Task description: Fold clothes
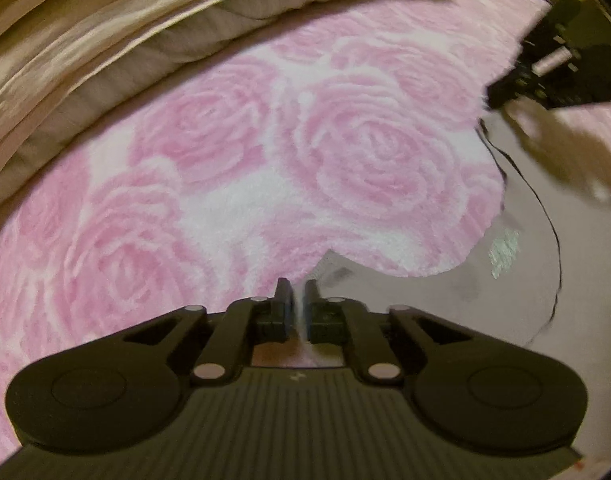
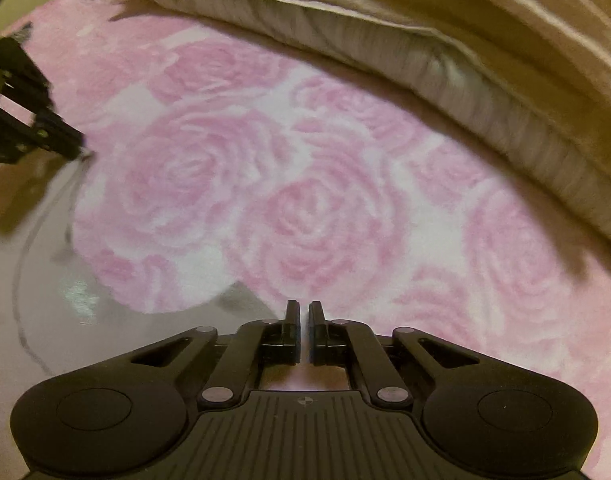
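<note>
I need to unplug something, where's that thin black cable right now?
In the left wrist view the thin black cable runs down the right side, over grey fabric beside the pink rose blanket.

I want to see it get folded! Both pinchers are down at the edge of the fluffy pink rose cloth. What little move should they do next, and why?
Probably lift together, just a little. The left gripper is shut on the near edge of the pink rose cloth; the right gripper looks shut at that edge too, though its hold is unclear.

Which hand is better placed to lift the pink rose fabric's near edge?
Left, probably. The left gripper has a strip of the pink rose fabric pinched between its jaws. The right gripper is shut at the same edge, but no cloth shows clearly between its jaws.
</note>
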Action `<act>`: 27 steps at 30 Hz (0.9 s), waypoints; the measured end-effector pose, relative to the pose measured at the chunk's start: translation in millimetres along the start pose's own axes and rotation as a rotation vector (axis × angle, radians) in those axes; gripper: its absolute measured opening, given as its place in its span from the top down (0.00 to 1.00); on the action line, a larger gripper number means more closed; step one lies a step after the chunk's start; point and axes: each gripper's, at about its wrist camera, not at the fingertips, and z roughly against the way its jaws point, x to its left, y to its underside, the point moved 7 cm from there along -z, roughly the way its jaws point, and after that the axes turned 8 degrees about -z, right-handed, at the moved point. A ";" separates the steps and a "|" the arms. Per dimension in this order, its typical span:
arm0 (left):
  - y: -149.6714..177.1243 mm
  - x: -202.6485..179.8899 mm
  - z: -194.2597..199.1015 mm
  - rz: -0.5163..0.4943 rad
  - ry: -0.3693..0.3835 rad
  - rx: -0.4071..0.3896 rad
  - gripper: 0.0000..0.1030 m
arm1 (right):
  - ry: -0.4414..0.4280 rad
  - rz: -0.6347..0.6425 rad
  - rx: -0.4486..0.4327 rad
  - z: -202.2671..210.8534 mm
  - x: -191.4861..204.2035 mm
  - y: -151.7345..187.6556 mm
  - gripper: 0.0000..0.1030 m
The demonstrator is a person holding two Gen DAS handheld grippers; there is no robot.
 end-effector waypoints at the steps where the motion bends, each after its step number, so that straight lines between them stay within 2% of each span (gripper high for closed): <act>1: 1.2 2.7 4.3 0.024 -0.014 0.001 0.85 | 0.018 -0.011 -0.001 4.1 -1.4 1.5 0.87; 2: 2.9 5.0 10.3 0.049 -0.028 0.002 0.85 | 0.029 -0.035 0.001 12.0 -3.4 3.7 0.71; 3: 5.1 7.3 18.4 0.080 -0.040 0.001 0.85 | 0.032 -0.064 0.002 22.0 -3.7 7.2 0.62; 7: 22.1 5.3 63.7 0.272 -0.052 -0.001 0.84 | 0.033 -0.169 0.042 68.6 6.7 34.2 0.58; 9: 34.2 -6.0 90.1 0.365 -0.047 0.002 0.83 | 0.036 -0.251 0.073 97.7 19.4 57.6 0.51; 13: 61.7 -52.7 144.9 0.505 -0.009 0.015 0.70 | 0.028 -0.434 0.115 157.6 53.6 104.9 0.44; 14: 68.8 -67.1 157.7 0.531 0.004 0.021 0.64 | 0.031 -0.470 0.122 172.5 62.7 115.0 0.42; 20: 111.1 -162.4 242.1 0.614 0.034 0.035 0.36 | 0.005 -0.679 0.149 257.3 110.4 164.2 0.35; 23: 127.4 -202.6 279.6 0.637 0.002 0.033 0.23 | -0.018 -0.711 0.150 292.5 129.4 180.5 0.34; 25: 135.2 -225.6 304.8 0.642 -0.048 0.016 0.16 | -0.042 -0.708 0.127 314.8 142.0 189.2 0.34; 27: 142.7 -248.6 328.4 0.646 -0.096 0.004 0.13 | -0.073 -0.680 0.108 330.9 153.3 196.9 0.33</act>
